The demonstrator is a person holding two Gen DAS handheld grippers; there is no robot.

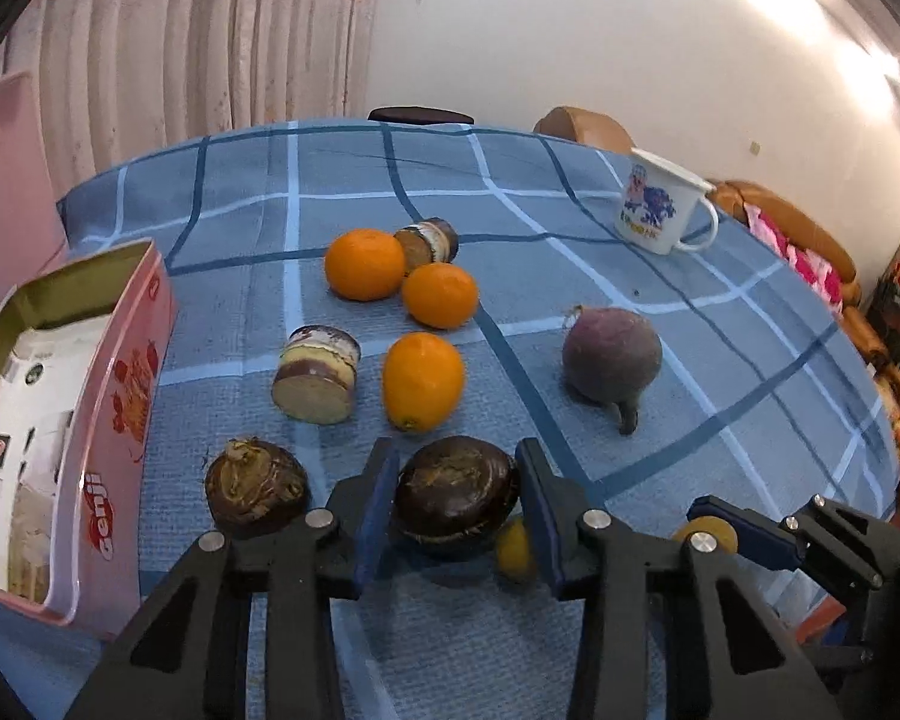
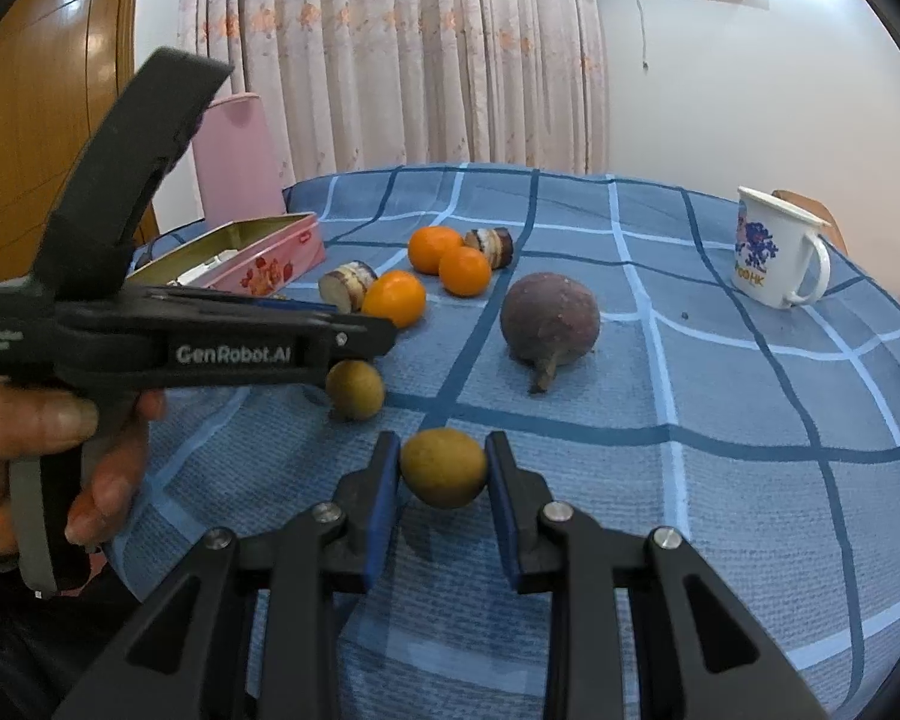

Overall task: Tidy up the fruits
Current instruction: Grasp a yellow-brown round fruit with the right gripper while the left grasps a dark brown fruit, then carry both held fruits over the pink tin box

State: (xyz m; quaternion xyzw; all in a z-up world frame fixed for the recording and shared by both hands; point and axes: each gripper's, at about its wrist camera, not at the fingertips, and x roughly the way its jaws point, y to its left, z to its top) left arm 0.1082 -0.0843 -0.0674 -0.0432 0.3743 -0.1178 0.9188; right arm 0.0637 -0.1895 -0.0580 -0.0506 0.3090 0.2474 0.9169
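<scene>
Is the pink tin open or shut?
Open. The tin has no lid on; its gold inside and white packets show from above.

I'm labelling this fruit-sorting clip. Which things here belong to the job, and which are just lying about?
Job:
three oranges
dark water chestnuts
small yellow-brown fruit
purple round fruit
sugarcane pieces
pink tin, likely the container

Lying about:
white mug
checked tablecloth
</scene>
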